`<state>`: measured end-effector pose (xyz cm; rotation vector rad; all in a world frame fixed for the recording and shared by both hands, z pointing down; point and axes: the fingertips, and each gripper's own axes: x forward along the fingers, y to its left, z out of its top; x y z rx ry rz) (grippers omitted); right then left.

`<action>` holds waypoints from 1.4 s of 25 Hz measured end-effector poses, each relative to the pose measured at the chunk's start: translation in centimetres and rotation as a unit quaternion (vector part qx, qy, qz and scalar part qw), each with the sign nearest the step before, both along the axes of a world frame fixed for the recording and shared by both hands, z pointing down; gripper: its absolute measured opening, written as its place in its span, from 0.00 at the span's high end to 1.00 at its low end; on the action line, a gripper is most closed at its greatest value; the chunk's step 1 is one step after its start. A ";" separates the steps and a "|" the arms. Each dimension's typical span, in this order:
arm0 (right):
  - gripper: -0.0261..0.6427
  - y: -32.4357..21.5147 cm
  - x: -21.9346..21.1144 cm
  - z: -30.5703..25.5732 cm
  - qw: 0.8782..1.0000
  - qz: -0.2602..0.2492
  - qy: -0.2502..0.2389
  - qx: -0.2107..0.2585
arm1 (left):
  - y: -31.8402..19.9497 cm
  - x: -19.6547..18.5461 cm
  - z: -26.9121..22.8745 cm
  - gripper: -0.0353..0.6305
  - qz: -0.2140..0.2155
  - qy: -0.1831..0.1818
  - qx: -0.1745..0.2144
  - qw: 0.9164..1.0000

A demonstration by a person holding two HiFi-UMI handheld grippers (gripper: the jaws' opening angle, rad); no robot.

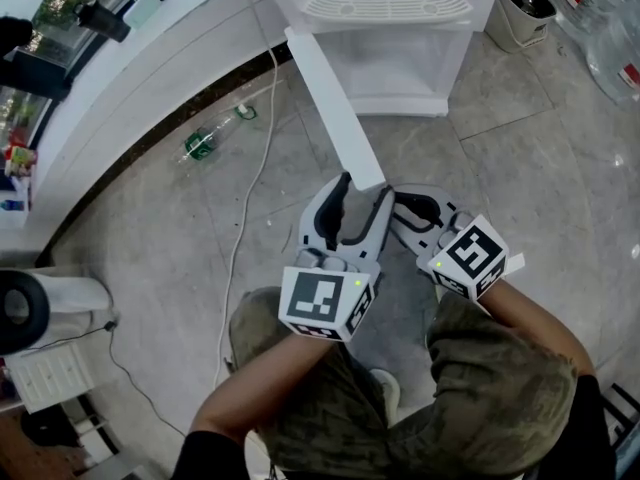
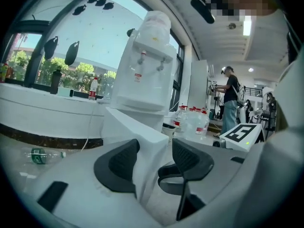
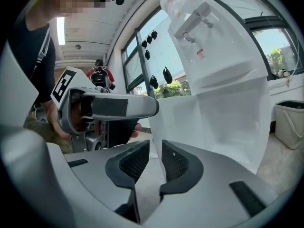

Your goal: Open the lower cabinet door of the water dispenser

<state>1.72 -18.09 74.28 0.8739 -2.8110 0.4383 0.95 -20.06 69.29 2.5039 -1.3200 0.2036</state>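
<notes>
The white water dispenser (image 1: 385, 8) (image 2: 147, 80) (image 3: 209, 42) stands at the top of the head view. Its lower cabinet door (image 1: 330, 98) (image 2: 137, 132) (image 3: 213, 127) is swung out toward me, baring the empty cabinet. My left gripper (image 1: 366, 185) (image 2: 154, 158) reaches the door's free end. Its jaws stand wide, the door's thick edge sits between them, and a slim gap shows at the right pad. Just to its right, my right gripper (image 1: 398, 206) (image 3: 156, 160) has narrow jaws pinching the door's thin rim.
A green plastic bottle (image 1: 205, 143) (image 2: 40, 154) lies on the tile floor to the left, beside a white cable (image 1: 245, 218). A white bin (image 1: 520, 13) (image 3: 289, 120) and water jugs (image 1: 600, 18) (image 2: 190, 122) stand right of the dispenser. A person (image 2: 231, 103) stands far back.
</notes>
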 end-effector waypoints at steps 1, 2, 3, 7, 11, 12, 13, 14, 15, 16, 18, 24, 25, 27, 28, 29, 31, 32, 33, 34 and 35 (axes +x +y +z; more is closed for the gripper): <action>0.85 0.0 -0.1 0.1 1.000 -0.002 0.002 0.001 | -0.1 -0.2 0.1 0.61 -0.006 0.000 0.000 1.000; 0.85 0.1 -0.2 0.1 1.000 -0.002 0.003 0.001 | -0.1 -0.3 0.1 0.62 -0.011 -0.003 0.001 1.000; 0.85 0.1 -0.2 0.2 1.000 0.000 0.006 0.000 | -0.2 -0.3 0.1 0.64 -0.014 -0.005 0.002 1.000; 0.85 0.1 0.3 0.2 1.000 0.006 0.012 -0.001 | -0.3 0.0 0.0 0.64 -0.021 -0.011 0.003 1.000; 0.84 0.3 0.1 0.0 1.000 -0.003 0.004 -0.007 | -0.2 -0.1 0.0 0.65 -0.021 -0.008 0.003 1.000; 0.84 0.4 0.1 0.0 1.000 -0.007 0.003 -0.006 | -0.2 -0.1 0.0 0.65 -0.020 -0.008 0.003 1.000; 0.82 0.6 0.1 0.1 1.000 -0.011 0.004 -0.004 | -0.2 0.0 0.0 0.65 -0.018 -0.008 0.001 1.000; 0.80 0.7 0.3 0.2 1.000 -0.011 0.005 -0.003 | -0.2 0.0 0.0 0.65 -0.016 -0.008 0.000 1.000; 0.80 0.6 0.7 0.2 1.000 -0.006 0.004 -0.004 | -0.2 0.0 0.1 0.65 -0.015 -0.008 -0.001 1.000; 0.79 0.4 1.2 0.2 1.000 0.004 0.001 -0.007 | -0.2 0.0 0.1 0.65 -0.015 -0.009 -0.001 1.000; 0.79 -0.5 1.9 0.1 1.000 0.026 -0.005 -0.010 | -0.2 -0.1 0.2 0.65 -0.015 -0.010 -0.001 1.000; 0.89 -1.3 0.8 0.4 1.000 0.022 -0.003 -0.005 | -0.1 -1.0 0.4 0.62 -0.019 0.003 -0.015 1.000; 0.89 -1.2 0.6 0.5 1.000 0.021 -0.005 -0.008 | -0.1 -1.2 0.5 0.58 -0.020 0.013 -0.023 0.999; 0.90 -1.1 0.2 0.6 1.000 0.016 -0.007 -0.012 | -0.1 -1.7 0.6 0.58 -0.022 0.024 -0.029 0.999; 0.90 -1.1 -0.1 0.6 1.000 0.011 -0.008 -0.013 | 0.0 -1.9 0.5 0.58 -0.025 0.023 -0.028 0.999; 0.90 -1.1 -0.5 0.6 1.000 0.006 -0.008 -0.014 | 0.0 -2.1 0.4 0.58 -0.027 0.019 -0.025 0.999; 0.90 -0.9 -1.2 0.6 1.000 -0.002 -0.009 -0.014 | 0.0 -2.4 0.3 0.58 -0.032 0.013 -0.021 0.999; 0.90 -0.9 -1.5 0.6 1.000 -0.005 -0.008 -0.014 | 0.0 -2.5 0.3 0.58 -0.035 0.011 -0.021 0.999; 0.89 -0.8 -1.8 0.6 1.000 -0.007 -0.008 -0.014 | 0.0 -2.8 0.3 0.58 -0.038 0.010 -0.021 0.999; 0.90 -0.8 -2.1 0.6 1.000 -0.009 -0.009 -0.015 | 0.1 -3.0 0.3 0.58 -0.041 0.008 -0.021 0.999; 0.90 -0.8 -2.3 0.6 1.000 -0.012 -0.010 -0.015 | 0.2 -3.2 0.4 0.58 -0.043 0.004 -0.020 0.999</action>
